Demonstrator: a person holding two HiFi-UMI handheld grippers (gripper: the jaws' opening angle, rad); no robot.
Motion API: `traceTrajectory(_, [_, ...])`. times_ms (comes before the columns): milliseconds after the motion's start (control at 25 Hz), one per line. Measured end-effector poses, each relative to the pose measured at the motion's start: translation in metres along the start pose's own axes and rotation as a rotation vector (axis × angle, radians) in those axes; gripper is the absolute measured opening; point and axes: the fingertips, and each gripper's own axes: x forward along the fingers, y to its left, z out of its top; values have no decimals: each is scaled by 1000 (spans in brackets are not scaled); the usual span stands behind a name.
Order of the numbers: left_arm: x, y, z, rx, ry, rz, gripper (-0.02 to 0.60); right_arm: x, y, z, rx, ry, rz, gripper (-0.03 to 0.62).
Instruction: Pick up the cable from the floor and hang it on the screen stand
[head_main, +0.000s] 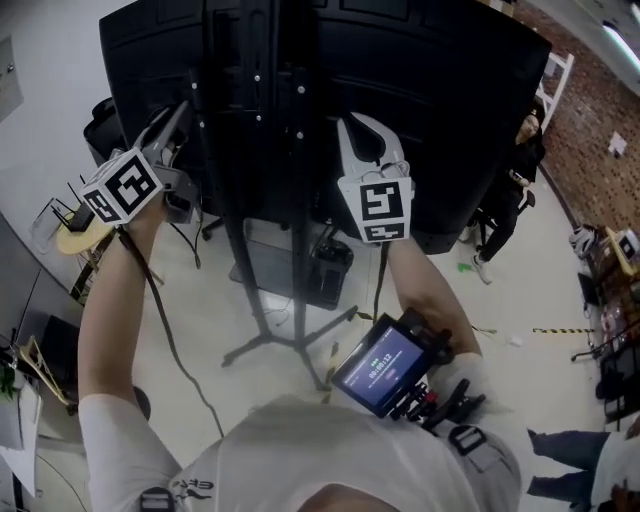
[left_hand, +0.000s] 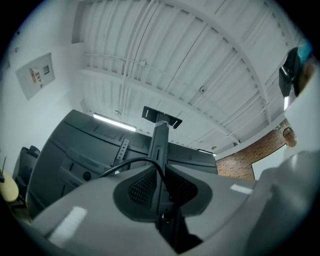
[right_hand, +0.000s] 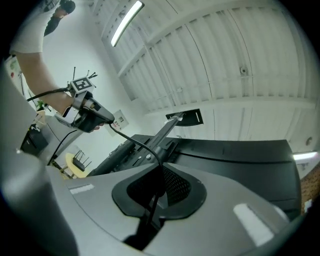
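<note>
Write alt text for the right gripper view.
The right gripper is shut on a black cable, which arcs up and left to the left gripper. Behind them rises the back of a large black screen on its stand post, under a white ribbed ceiling.

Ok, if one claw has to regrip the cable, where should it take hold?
Probably the span of the cable between the left claw and right claw, coming from the person's side, jaws across it: that stretch arcs free in air, with the stand behind it.
</note>
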Motion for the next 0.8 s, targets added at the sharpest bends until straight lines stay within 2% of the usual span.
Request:
traceTrajectory(200, [39,25,23,-2,4,-100,54,35,-17,20,-62,25,-83,32])
traceTrajectory(360, [58,43,35,-2,7,-161,57,58,-22,32,-114,60,-118,32])
traceTrajectory(640, [86,73,44,47,38,-225,61,95,-25,41,-218,137,-135,32])
traceTrajectory(800, [97,76,50,88,73,-265,64,108,-35,47,-244,180,-130,32])
